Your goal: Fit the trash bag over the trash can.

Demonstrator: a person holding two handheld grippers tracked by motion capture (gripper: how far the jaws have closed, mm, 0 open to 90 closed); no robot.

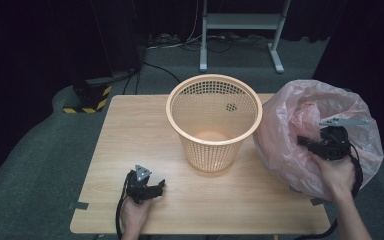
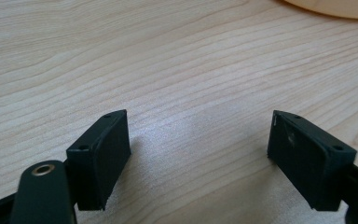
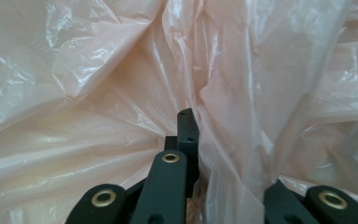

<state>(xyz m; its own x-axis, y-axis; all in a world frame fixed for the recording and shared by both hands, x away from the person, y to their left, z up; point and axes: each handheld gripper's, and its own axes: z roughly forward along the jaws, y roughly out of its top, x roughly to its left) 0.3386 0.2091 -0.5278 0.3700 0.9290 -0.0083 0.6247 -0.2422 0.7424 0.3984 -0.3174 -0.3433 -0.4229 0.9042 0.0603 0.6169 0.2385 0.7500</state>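
A pale pink plastic bag (image 1: 290,130) stands crumpled at the table's right edge. My right gripper (image 1: 307,141) is shut on a fold of its film, held up off the table. In the right gripper view the pink bag (image 3: 98,93) bunches around the jaws of the right gripper (image 3: 200,130), and one jaw is partly hidden behind the film. An orange mesh basket (image 1: 212,155) stands upright in the middle of the wooden table (image 1: 130,130). My left gripper (image 1: 159,186) rests near the front left, open. The left gripper (image 2: 198,126) has bare wood between its jaws.
A white metal stand (image 1: 240,22) and cables lie on the floor behind the table. A yellow-and-black striped object (image 1: 87,97) sits on the floor off the table's back left corner. The basket's base (image 2: 335,7) edges into the left gripper view.
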